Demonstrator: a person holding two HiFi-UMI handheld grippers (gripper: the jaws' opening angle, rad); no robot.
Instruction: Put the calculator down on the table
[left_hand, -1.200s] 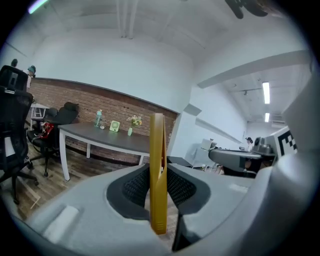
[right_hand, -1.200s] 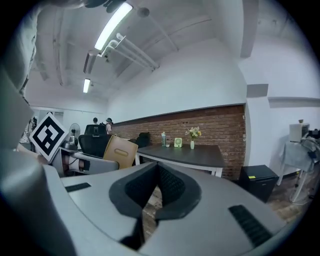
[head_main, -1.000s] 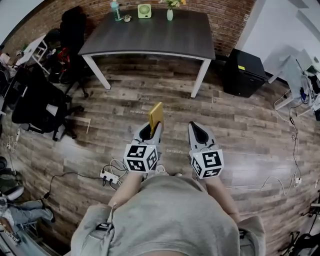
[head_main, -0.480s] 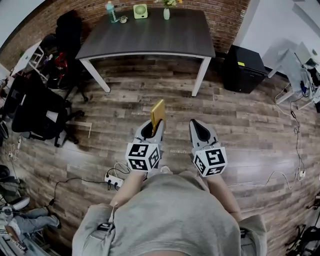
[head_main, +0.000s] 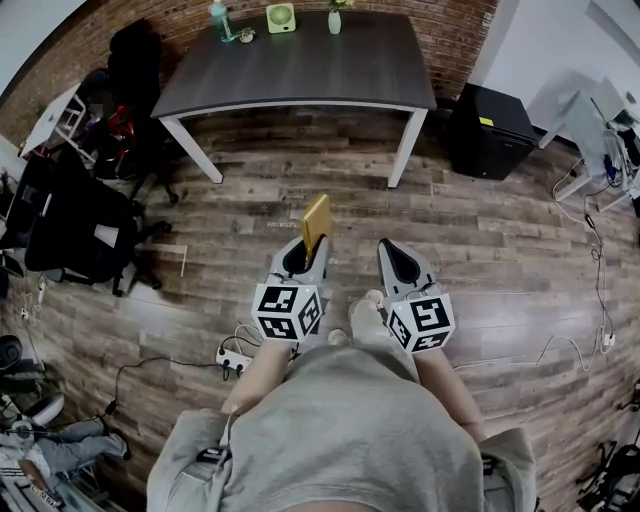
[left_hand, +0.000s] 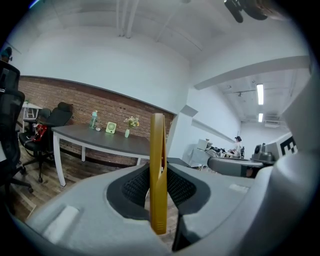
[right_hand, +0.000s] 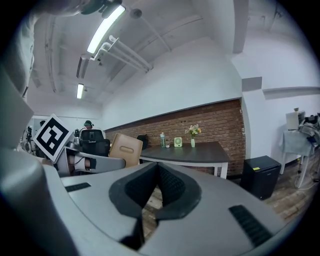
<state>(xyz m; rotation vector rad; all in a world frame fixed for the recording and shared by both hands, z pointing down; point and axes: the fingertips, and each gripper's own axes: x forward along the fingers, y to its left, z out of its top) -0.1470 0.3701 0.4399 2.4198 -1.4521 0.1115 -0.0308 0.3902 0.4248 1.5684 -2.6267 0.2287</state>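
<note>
My left gripper (head_main: 312, 250) is shut on a thin yellow calculator (head_main: 316, 222), held upright and edge-on; in the left gripper view the calculator (left_hand: 158, 170) stands pinched between the dark pads. The right gripper (head_main: 392, 258) is beside it over the wooden floor, shut with nothing in it (right_hand: 152, 197). From the right gripper view the calculator's tan back (right_hand: 125, 149) shows at the left. The dark grey table (head_main: 300, 65) with white legs stands ahead against the brick wall, well apart from both grippers.
A bottle (head_main: 219, 17), a small green fan (head_main: 280, 17) and a vase (head_main: 334, 20) stand along the table's far edge. Black office chairs (head_main: 70, 215) are at the left, a black cabinet (head_main: 490, 130) right of the table, and a power strip (head_main: 232, 360) with cables lies on the floor.
The person has stepped forward: a shoe now shows between the two grippers and the floor has slid back. The left gripper's hold on the calculator is unchanged.
</note>
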